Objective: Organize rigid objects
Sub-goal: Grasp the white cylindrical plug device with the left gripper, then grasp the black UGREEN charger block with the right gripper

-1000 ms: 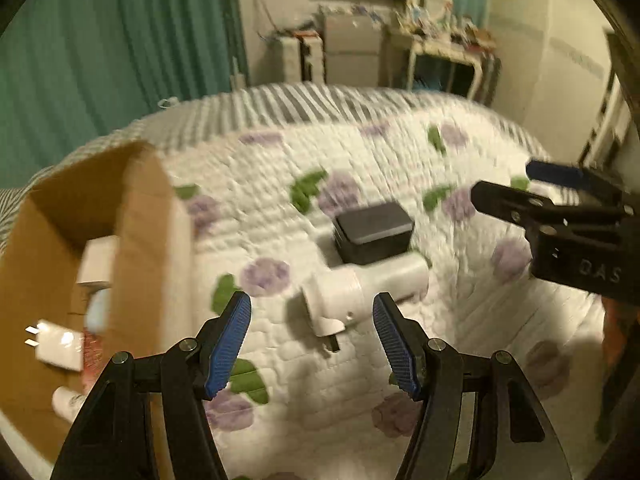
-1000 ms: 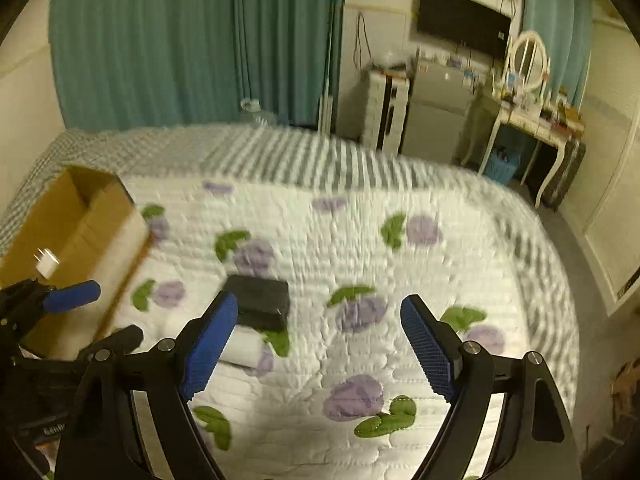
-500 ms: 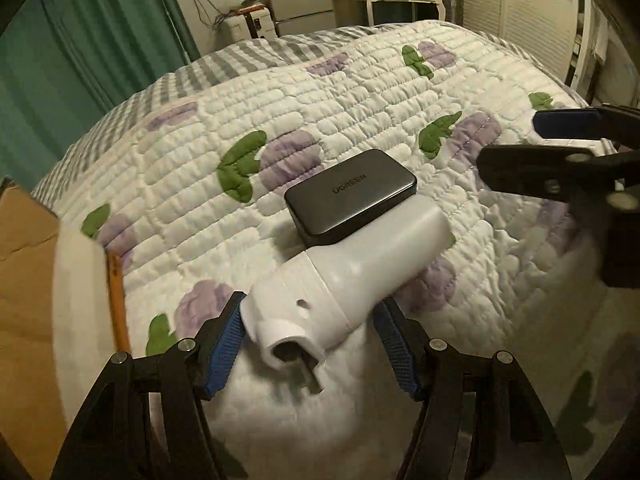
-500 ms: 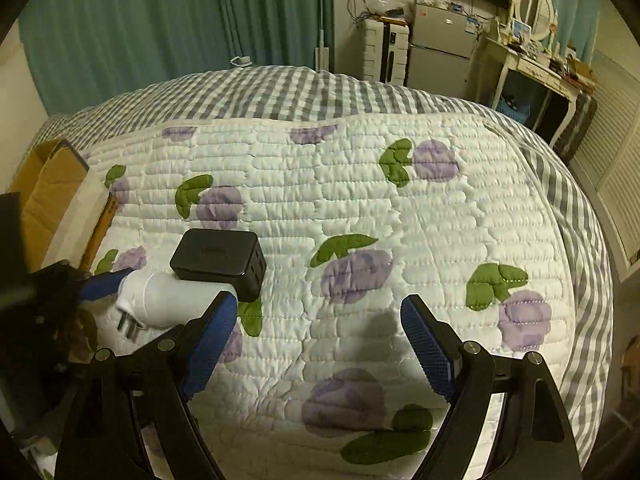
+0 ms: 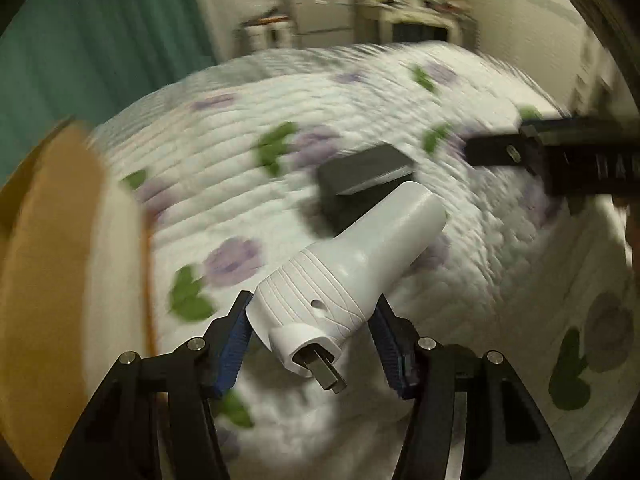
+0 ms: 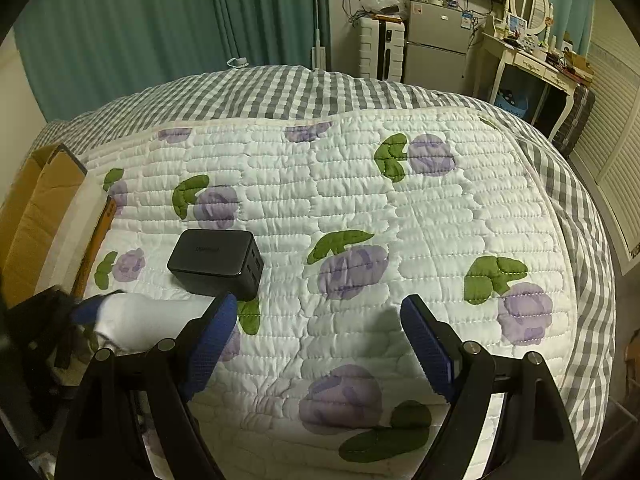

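My left gripper (image 5: 314,330) is shut on a white plug-in device (image 5: 352,272) with metal prongs toward the camera, and holds it above the quilt. It also shows in the right wrist view (image 6: 152,322). A black charger block (image 5: 366,176) lies on the quilt just beyond it, also in the right wrist view (image 6: 216,260). My right gripper (image 6: 316,344) is open and empty over the quilt, to the right of the charger. A cardboard box (image 5: 52,280) stands at the left, also in the right wrist view (image 6: 36,216).
The bed has a white quilt (image 6: 400,208) with purple flowers over a grey check cover. My right gripper's finger (image 5: 560,152) reaches in from the right of the left wrist view. A fridge (image 6: 436,40) and a dressing table (image 6: 532,60) stand beyond the bed.
My left gripper closed on the white plug-in device and lifted it off the quilt. The left view is now blurred from motion. My right gripper came lower over the quilt.
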Motion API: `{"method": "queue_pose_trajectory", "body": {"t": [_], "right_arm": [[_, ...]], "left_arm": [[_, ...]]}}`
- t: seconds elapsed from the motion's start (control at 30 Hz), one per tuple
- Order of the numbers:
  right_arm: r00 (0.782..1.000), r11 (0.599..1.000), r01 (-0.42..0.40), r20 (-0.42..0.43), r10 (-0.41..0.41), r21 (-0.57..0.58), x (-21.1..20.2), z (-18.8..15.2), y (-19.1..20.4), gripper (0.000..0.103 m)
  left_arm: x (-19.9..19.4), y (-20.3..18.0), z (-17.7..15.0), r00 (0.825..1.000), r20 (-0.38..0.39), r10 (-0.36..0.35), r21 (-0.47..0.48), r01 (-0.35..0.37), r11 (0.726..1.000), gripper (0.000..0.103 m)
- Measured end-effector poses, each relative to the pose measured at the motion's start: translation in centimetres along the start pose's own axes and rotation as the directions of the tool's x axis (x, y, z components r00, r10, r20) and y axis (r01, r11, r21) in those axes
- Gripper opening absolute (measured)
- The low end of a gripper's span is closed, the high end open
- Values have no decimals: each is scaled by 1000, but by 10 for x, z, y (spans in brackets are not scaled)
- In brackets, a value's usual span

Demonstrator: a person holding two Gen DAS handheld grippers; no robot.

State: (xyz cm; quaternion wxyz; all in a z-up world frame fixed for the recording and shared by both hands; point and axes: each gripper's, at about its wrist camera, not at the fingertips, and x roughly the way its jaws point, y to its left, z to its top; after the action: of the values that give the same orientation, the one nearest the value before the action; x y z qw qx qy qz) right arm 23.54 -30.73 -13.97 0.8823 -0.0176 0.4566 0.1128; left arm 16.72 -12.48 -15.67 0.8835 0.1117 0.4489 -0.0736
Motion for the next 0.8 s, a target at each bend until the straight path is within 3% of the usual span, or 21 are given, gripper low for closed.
{"method": "queue_pose_trajectory", "body": {"t": [0.1,0.23,0.37,0.53,0.63,0.8], "right_arm": [[1000,998,-20,21,21,-60,-3,3,11,84],[994,979,-109,12,113,-172,-2,8,31,84],[992,950,-119,1,125,-289,4,12,44,84],[986,897,-159,-20,166,-412,18,26,50,84],[988,858,-153,-62,141,-491,39,28,59,84],[971,813,-236,-164,174,-532,70,26,70,81]], "left_arm": [[-5,14,1,997,-15,77,-153,-79,985,58],[-4,20,6,993,-43,107,-283,-115,952,58],[-2,27,4,991,-70,112,-420,-131,898,58],[4,34,2,985,-101,137,-515,-170,840,58],[7,33,5,981,-101,164,-531,-192,825,58],[16,34,6,979,-115,167,-535,-203,820,58]]}}
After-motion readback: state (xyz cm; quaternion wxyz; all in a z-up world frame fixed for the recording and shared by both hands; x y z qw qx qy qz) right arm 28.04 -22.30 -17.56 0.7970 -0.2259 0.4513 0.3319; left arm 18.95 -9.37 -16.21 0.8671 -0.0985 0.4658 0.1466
